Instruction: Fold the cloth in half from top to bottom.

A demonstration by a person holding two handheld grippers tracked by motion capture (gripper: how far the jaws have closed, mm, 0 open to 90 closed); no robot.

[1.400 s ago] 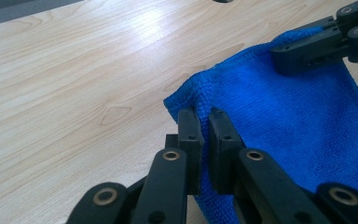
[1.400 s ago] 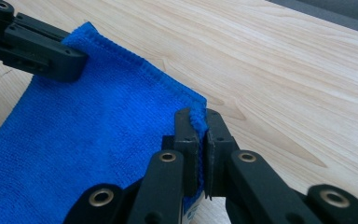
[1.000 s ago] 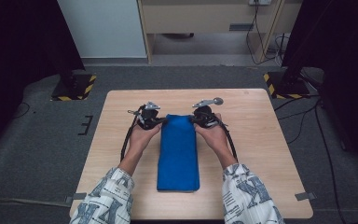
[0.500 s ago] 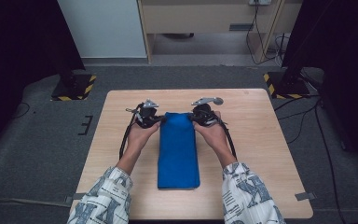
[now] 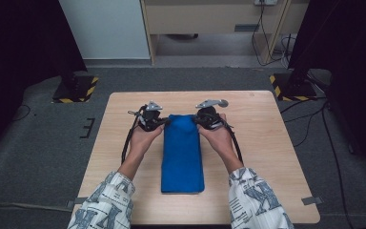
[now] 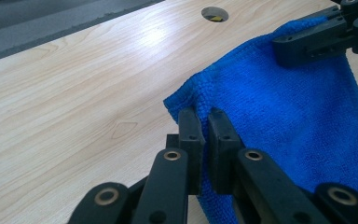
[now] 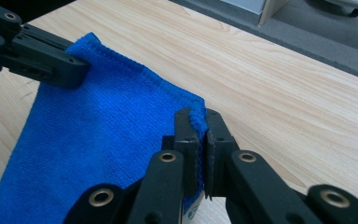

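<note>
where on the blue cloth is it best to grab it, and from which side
Best at the two far corners of the blue cloth, one from each long side. It lies flat in a long folded strip, so only edges offer a pinchable lip. The left tongs and right tongs already pinch those corners, lifting that end slightly off the table.

From above and behind me, the high view looks forward and down over the whole table (image 5: 267, 143); my two gripper cameras sit close, facing each other across the same blue cloth (image 6: 279, 121)
</note>
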